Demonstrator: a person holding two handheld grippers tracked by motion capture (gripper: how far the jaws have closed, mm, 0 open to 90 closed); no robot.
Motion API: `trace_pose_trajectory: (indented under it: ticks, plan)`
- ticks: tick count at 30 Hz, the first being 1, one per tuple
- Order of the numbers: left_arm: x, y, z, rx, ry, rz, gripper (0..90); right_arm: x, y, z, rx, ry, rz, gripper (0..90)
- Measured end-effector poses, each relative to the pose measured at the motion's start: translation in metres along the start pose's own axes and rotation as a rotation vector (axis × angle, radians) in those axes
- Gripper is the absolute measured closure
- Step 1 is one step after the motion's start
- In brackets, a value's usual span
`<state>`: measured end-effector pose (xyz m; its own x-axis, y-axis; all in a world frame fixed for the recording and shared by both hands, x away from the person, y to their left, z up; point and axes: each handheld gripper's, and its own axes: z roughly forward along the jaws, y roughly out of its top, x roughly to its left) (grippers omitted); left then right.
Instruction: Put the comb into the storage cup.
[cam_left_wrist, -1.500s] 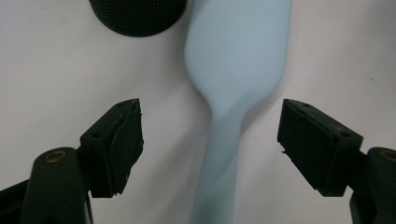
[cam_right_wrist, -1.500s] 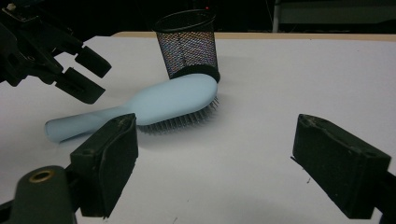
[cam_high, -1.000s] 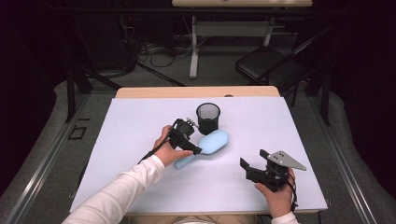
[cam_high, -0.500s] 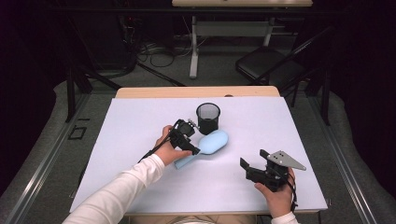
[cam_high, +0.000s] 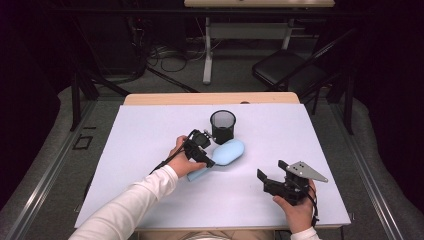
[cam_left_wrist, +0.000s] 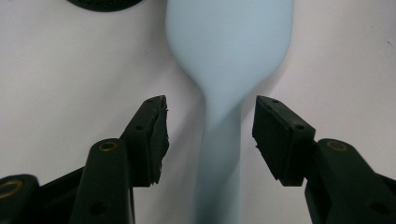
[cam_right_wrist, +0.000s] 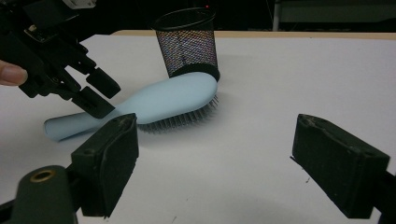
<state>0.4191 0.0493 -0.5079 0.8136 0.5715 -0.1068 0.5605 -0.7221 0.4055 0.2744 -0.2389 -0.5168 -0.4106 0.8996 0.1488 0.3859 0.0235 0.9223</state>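
A light blue hairbrush (cam_high: 229, 152) lies bristles down on the white table top, its head against a black mesh cup (cam_high: 222, 126). My left gripper (cam_high: 208, 162) points down over the brush's handle. In the left gripper view the handle (cam_left_wrist: 219, 154) runs between the jaws, which have just been closing, and a gap remains on each side of it, so the gripper (cam_left_wrist: 210, 123) is open. The right gripper view shows the brush (cam_right_wrist: 168, 100), the cup (cam_right_wrist: 189, 44) and the left gripper (cam_right_wrist: 99, 93) at the handle. My right gripper (cam_high: 271, 172) rests open and empty near the front right.
The white table top (cam_high: 145, 130) has free room at the left and far right. Its wooden far edge (cam_high: 210, 98) lies behind the cup. Beyond the table are a dark chair (cam_high: 287, 75) and cables on the floor.
The left gripper's jaws look slightly narrower around the brush handle. The brush, the cup and the right gripper have stayed where they were.
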Motion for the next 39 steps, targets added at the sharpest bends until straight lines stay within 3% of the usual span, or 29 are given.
trace_pose_trajectory:
  ticks: [20, 39]
  plan:
    - [-0.005, 0.004, 0.014, 0.044, 0.02, 0.04, 50.7, -0.001, 0.0, 0.0, -0.001, -0.001, -0.002, 14.3]
    - [-0.009, 0.006, 0.024, 0.072, 0.022, 0.047, 54.5, -0.001, 0.0, 0.0, -0.002, 0.003, -0.001, 14.3]
